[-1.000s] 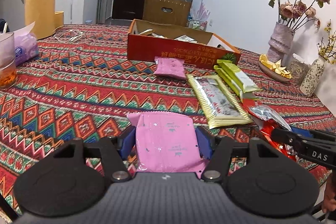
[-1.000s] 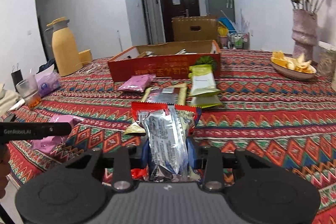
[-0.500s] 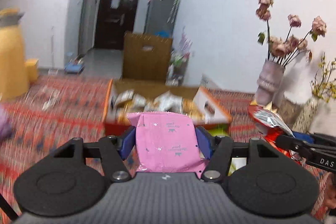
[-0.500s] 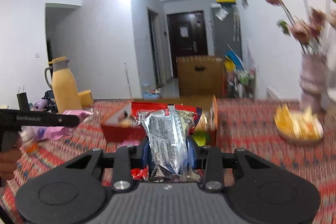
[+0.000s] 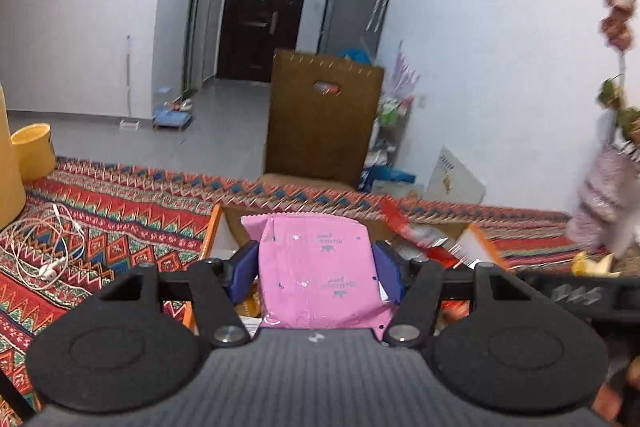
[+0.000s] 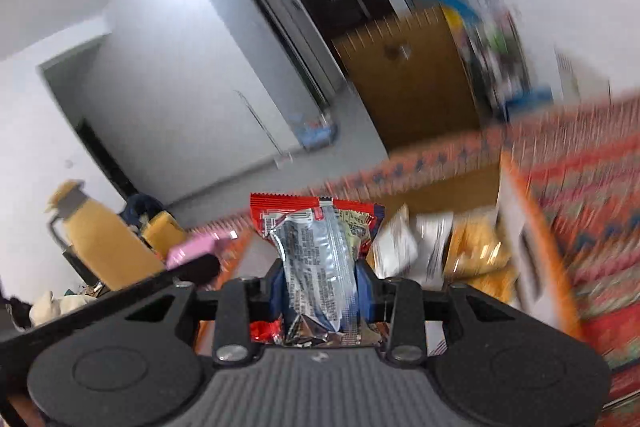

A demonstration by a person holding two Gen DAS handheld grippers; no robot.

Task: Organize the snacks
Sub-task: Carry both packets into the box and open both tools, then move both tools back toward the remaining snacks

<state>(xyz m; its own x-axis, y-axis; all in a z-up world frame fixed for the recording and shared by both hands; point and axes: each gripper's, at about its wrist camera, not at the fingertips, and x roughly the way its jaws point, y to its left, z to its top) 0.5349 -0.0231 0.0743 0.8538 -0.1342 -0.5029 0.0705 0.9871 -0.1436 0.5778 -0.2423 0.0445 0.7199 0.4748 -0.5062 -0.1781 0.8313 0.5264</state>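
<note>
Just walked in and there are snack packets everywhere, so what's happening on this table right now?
A person is tidying snacks with a handheld gripper in each hand. The left gripper is clamped on a pink packet, and the right gripper is clamped on a red and silver packet. Both packets hang above the orange cardboard box on the patterned tablecloth, which already holds other snacks. Neither packet has been let go yet.

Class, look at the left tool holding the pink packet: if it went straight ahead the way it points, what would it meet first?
Probably the open cardboard box; the left tool and its pink packet point at it, though depth is unclear.
</note>
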